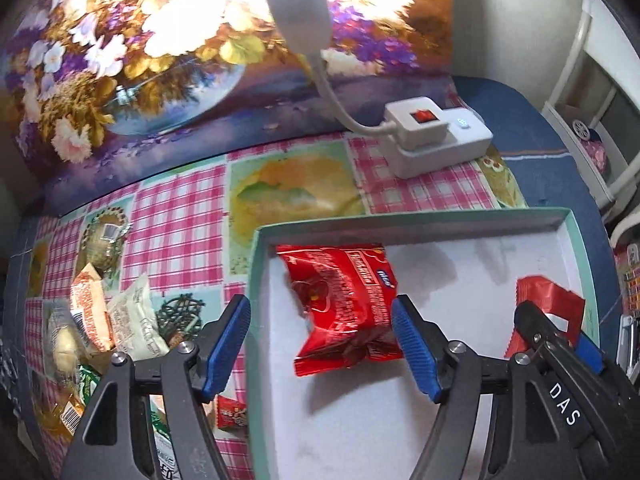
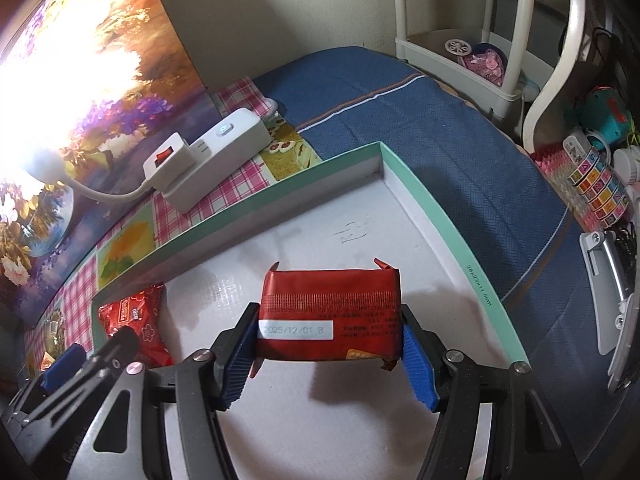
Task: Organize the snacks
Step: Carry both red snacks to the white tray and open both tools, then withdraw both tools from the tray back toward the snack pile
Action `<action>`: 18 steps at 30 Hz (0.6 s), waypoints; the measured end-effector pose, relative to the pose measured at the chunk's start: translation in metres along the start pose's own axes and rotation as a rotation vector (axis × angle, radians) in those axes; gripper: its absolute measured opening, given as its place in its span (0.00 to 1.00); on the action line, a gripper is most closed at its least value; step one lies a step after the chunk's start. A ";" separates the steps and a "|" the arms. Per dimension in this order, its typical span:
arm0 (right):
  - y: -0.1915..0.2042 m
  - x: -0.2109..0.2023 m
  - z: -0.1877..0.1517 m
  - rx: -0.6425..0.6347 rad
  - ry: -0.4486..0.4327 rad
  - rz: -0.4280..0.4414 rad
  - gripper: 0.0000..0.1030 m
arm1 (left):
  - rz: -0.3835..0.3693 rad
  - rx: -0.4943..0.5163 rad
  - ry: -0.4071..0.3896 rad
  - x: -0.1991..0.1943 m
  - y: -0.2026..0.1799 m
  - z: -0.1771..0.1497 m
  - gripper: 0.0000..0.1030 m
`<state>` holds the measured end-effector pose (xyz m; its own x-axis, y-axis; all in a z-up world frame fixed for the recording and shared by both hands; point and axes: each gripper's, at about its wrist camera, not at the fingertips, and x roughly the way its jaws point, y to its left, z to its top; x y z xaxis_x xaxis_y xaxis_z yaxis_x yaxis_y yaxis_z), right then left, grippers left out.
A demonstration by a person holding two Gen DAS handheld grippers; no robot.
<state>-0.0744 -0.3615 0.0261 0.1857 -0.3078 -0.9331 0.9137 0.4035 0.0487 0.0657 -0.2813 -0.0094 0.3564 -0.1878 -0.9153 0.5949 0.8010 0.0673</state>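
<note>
Red foil snack pack (image 2: 330, 314), brick-shaped with crimped ends and a white date label, sits clamped between the blue ribbed pads of the right hand-held gripper (image 2: 330, 344), jaws closed onto its two short sides. It hangs over the white floor of the shallow cardboard box (image 2: 440, 208), toward the right side; can't tell whether it touches the floor.

Second red snack bag (image 1: 344, 300), crinkled glossy plastic, puffy, lies in the box's far-left corner area. Left hand-held gripper (image 1: 320, 340) is wide open around its near end, pads either side, holding nothing; right pad just beside the bag, contact unclear.

Box: mint-green outer walls, white inside, low rim, faint scuffs on the floor.

Left of the box, a loose pile of wrapped snacks (image 1: 104, 320), orange-white and pale wrappers, lies on the desk.

Desk (image 1: 180, 220) is covered in a glossy pink-gingham oilcloth with fruit panels; further right, blue herringbone fabric (image 2: 440, 128) with thin stripes. White power strip (image 1: 440, 148) sits behind the box, with a red rocker-switch plug and a flexible lamp neck rising from it, lamp glare blown out. Floral painted panel (image 1: 140, 60) stands along the back. White rack (image 2: 480, 60) with small items stands at the right by a plain wall.
</note>
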 end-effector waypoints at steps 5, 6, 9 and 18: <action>0.005 0.001 -0.001 -0.023 0.006 0.008 0.72 | 0.013 -0.041 0.002 0.002 0.013 0.003 0.72; 0.007 0.001 -0.001 -0.030 0.004 0.007 0.74 | 0.015 -0.044 0.002 0.003 0.015 0.003 0.72; 0.009 -0.001 0.000 -0.040 -0.004 0.010 0.86 | 0.018 -0.057 0.006 0.007 0.019 0.004 0.74; 0.005 -0.001 0.000 -0.031 -0.019 0.011 1.00 | 0.046 -0.156 0.004 0.009 0.041 0.001 0.93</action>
<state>-0.0699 -0.3596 0.0274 0.2031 -0.3189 -0.9258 0.8998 0.4337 0.0480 0.0944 -0.2505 -0.0142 0.3777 -0.1472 -0.9142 0.4590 0.8872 0.0467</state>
